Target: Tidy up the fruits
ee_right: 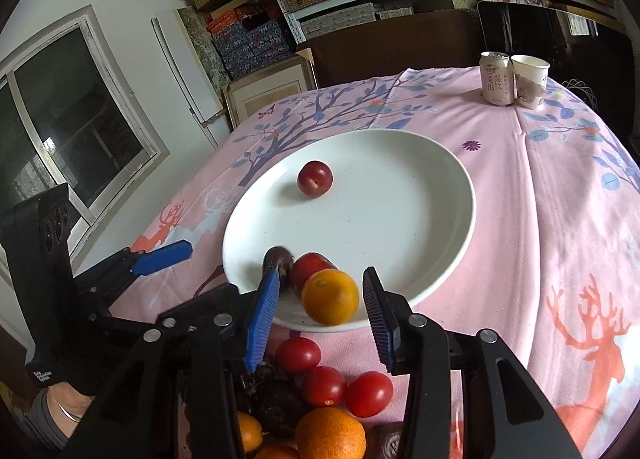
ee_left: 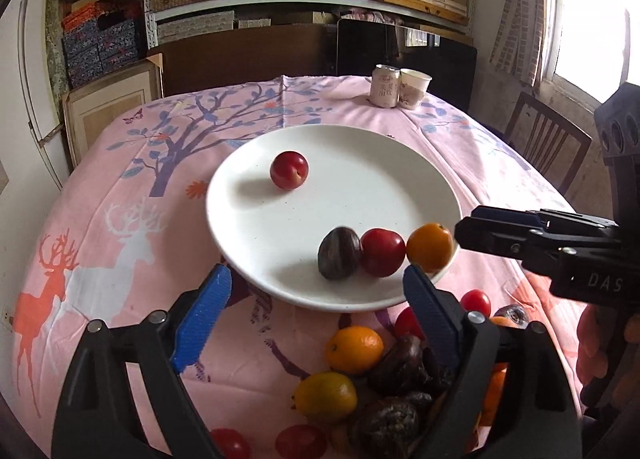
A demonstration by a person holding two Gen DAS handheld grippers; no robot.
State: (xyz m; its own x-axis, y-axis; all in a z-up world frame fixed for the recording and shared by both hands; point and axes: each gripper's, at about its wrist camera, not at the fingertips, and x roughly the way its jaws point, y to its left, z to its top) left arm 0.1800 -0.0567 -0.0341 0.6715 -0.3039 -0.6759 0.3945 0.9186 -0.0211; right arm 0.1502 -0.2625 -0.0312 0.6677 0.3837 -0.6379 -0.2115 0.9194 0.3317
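Observation:
A white plate [ee_left: 256, 227] [ee_right: 424, 195] lies mid-table. On it are a red plum [ee_left: 289, 170] [ee_right: 315, 178] at the back and, at the near rim, a dark plum [ee_left: 339, 253] [ee_right: 279, 257], a second red plum [ee_left: 383, 252] [ee_right: 309, 265] and an orange [ee_left: 430, 247] [ee_right: 330, 297]. My left gripper [ee_left: 320, 315] is open and empty at the plate's near edge. My right gripper [ee_right: 320, 299] is open, its jaws either side of the orange without touching it; it also shows in the left wrist view [ee_left: 464, 231]. A pile of loose fruit [ee_left: 360, 379] [ee_right: 320, 399] lies in front of the plate.
A drink can [ee_left: 385, 85] [ee_right: 496, 77] and a paper cup [ee_left: 414, 89] [ee_right: 529, 81] stand at the table's far edge. A wooden chair [ee_left: 548, 139] is at the right. Shelves of boxes fill the back wall.

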